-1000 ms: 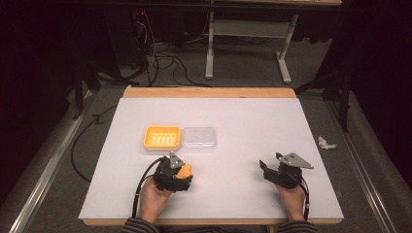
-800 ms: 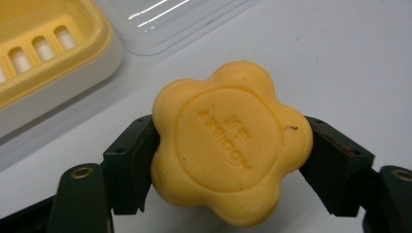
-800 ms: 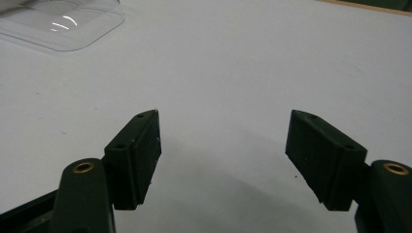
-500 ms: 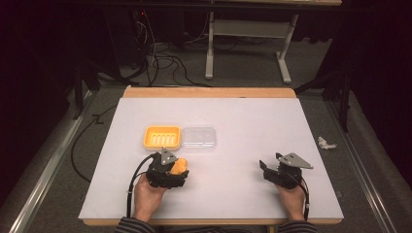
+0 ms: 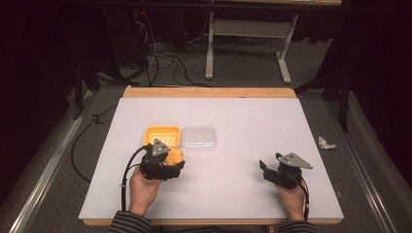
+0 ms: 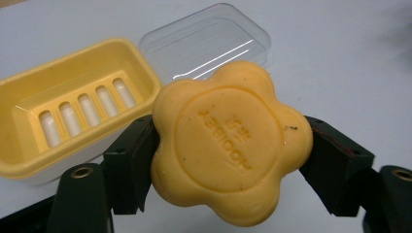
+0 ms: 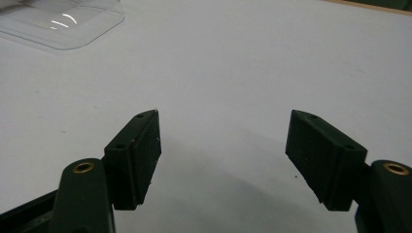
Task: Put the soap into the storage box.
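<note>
We see one yellow plastic soap dish [image 6: 73, 116] with a slotted insert, nothing in it. One clear plastic lid [image 6: 206, 41] lies touching its right side. The left gripper [image 5: 167, 162] sits just near of the dish, jaws clamped on one yellow flower-shaped soap bar [image 6: 228, 145]. The right gripper [image 7: 223, 155] is well apart to the right, jaws wide, holding nothing. The white table [image 5: 252, 126] has open room far and right; its near edge is by the hands.
</note>
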Available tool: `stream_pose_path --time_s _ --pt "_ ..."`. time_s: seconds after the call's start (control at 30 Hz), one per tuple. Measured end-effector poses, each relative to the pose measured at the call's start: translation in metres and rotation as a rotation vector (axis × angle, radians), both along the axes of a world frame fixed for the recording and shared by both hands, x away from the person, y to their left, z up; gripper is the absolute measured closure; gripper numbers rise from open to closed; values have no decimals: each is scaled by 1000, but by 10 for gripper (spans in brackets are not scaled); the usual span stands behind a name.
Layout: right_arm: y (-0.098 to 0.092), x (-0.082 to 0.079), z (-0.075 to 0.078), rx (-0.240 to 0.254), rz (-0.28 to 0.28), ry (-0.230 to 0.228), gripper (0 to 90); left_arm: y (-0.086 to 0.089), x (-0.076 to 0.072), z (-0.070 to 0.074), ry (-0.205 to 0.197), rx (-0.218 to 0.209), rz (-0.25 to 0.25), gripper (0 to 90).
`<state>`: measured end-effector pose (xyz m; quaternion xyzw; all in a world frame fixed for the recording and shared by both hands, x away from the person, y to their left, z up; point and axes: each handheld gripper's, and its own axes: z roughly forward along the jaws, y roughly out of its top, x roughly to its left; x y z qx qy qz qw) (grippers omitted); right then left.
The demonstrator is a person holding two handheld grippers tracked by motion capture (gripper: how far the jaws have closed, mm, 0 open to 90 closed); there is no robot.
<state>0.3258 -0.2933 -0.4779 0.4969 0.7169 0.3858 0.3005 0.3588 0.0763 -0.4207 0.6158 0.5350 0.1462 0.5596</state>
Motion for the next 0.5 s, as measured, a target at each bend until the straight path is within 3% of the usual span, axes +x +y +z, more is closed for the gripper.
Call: stream_pose_path --time_s 0.5 --pt "0 -1 0 9 -3 -2 291 11 17 9 4 -42 45 279"
